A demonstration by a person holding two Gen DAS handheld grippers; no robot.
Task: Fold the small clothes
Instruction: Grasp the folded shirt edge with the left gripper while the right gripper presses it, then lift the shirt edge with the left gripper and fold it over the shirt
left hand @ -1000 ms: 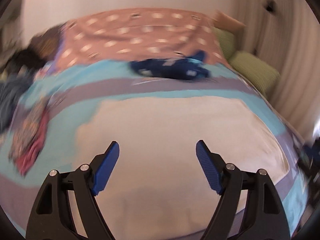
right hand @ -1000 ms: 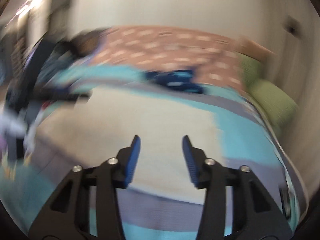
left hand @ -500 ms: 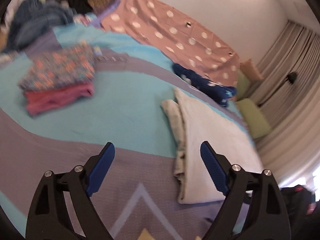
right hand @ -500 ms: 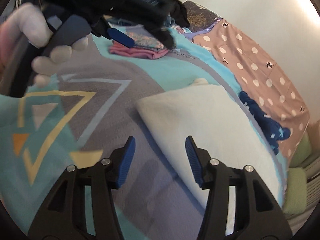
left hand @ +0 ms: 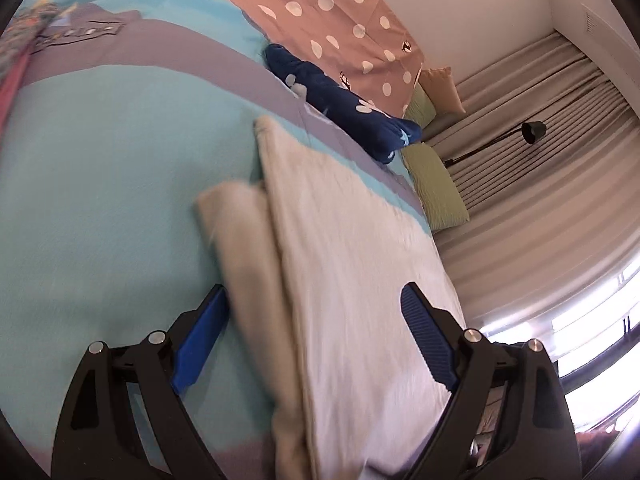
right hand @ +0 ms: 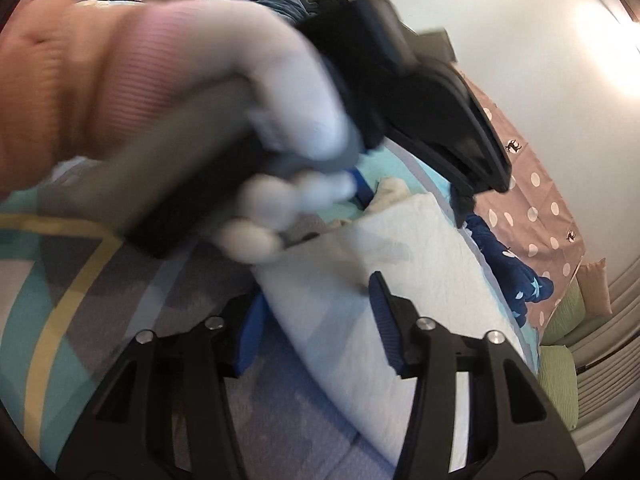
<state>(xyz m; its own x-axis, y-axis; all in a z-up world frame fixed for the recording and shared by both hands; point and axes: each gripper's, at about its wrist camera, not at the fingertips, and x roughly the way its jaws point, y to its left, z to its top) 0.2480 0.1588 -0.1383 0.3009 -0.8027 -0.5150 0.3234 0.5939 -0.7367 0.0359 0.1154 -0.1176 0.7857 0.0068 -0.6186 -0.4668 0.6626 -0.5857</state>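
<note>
left tool (left hand: 312,336): spread over cream garment (left hand: 360,272) | right tool (right hand: 316,320): closing astride its edge, not pinching | gloved hand (right hand: 288,128) blocks view | navy garment (left hand: 340,96) beyond on bed (left hand: 100,184)

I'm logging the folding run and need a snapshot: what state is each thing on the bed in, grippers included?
White garment: lying flat on the bed, partly folded, one beige layer sticking out along its side.
Navy spotted garment: crumpled, unfolded, beyond the white one.
Left gripper: open wide, straddling the white garment's edge.
Right gripper: jaws closing, white garment's edge between them, not pinched yet.
Green cushions: lying at the bed's far side.
</note>
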